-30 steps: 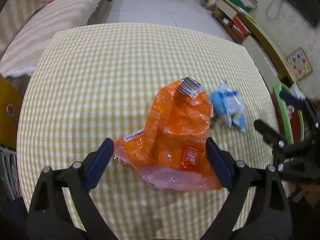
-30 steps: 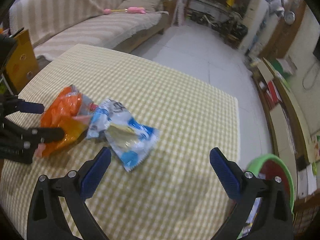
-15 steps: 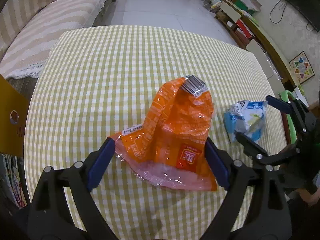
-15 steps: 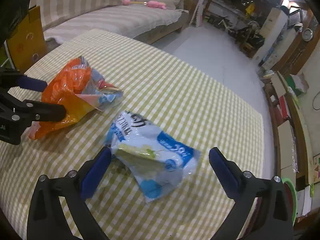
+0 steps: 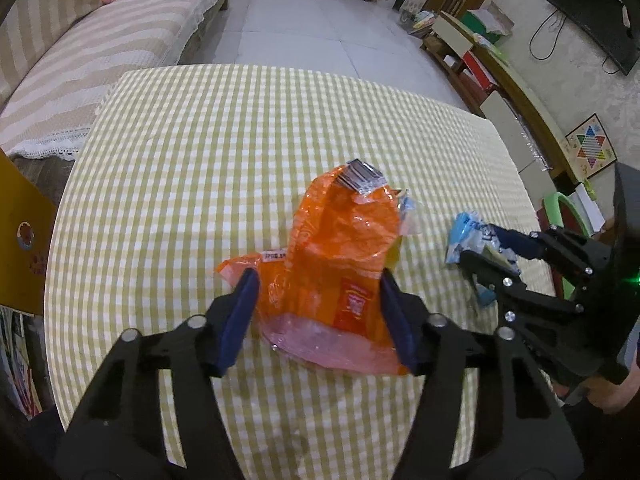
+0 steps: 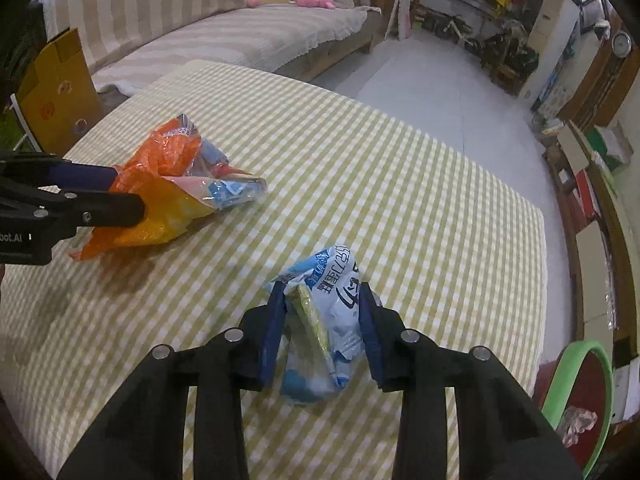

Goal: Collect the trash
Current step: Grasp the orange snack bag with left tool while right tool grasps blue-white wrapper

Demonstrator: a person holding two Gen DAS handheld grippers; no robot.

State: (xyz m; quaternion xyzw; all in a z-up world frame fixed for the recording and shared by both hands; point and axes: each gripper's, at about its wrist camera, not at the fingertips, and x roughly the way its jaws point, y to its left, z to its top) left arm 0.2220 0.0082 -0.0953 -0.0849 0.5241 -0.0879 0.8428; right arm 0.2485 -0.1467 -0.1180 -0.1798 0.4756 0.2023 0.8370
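Left gripper [image 5: 320,304]: jaws closing, blue pads now pressing both sides of the orange wrapper [image 5: 340,264], which bunches up between them.
Orange wrapper: lying on the checked tablecloth [image 5: 240,140], mid-table, silver torn top pointing away; something blue sits inside its open end, hard to tell what.
Right gripper [image 6: 322,320]: jaws closing, pads squeezing the blue-and-white wrapper [image 6: 332,308], crumpled tall between them.
Blue-and-white wrapper: on the cloth near the table's right edge, well apart from the orange one.
Green bin [image 6: 576,392]: beside the table at lower right, a crumpled scrap inside.
Sofa [image 6: 224,32]: beyond the table, pink toy on it.
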